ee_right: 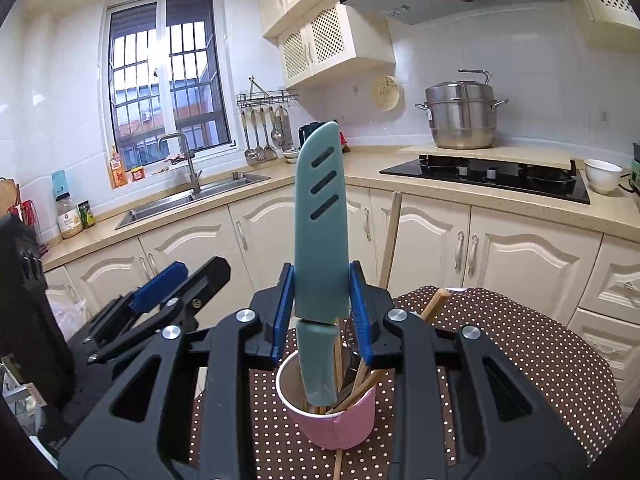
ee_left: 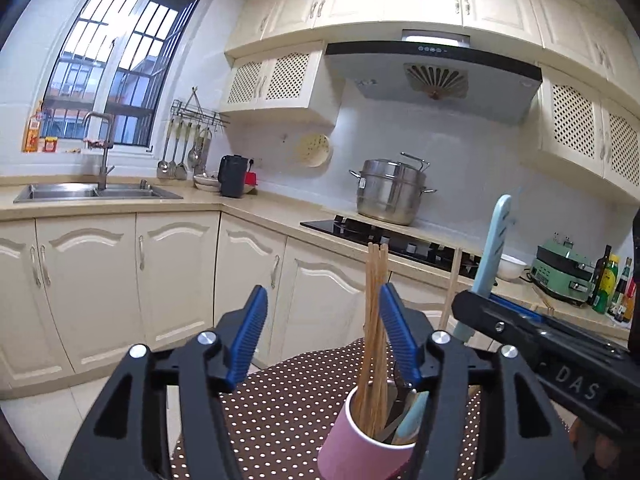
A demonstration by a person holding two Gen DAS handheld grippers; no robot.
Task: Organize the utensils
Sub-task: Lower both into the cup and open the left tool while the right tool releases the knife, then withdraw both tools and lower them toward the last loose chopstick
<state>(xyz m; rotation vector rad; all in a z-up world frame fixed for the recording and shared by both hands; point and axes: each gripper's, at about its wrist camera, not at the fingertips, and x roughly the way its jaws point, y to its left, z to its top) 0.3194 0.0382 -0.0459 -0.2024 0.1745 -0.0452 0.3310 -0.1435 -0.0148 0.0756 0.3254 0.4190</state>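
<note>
While upright in the pink cup (ee_right: 332,420), teal sheathed knife (ee_right: 320,216) shows three slots

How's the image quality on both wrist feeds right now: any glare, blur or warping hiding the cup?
Left wrist view: strong fisheye bending of cabinets, window panes blown out, the pink paper cup sharp but half hidden behind a jaw. Right wrist view: same warping, dark corners, the teal sheathed knife crisp in the right gripper, no glare on the cup.
</note>
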